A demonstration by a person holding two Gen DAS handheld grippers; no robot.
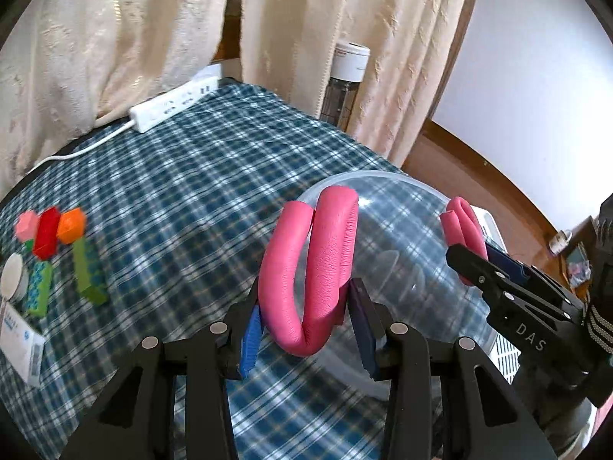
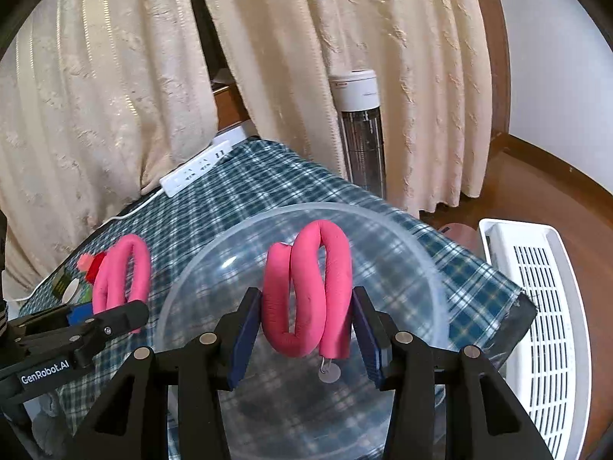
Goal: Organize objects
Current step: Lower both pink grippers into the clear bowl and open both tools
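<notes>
My left gripper is shut on a folded pink padded strap and holds it above the left rim of a clear plastic bowl. My right gripper is shut on a second folded pink strap, held over the bowl; a small metal ring and disc hang from one end. In the left wrist view the right gripper with its strap is at the right. In the right wrist view the left gripper with its strap is at the left.
The table has a blue plaid cloth. Colourful toy blocks, a white disc and a small box lie at its left. A white power strip lies at the far edge. A white slatted appliance stands right of the table.
</notes>
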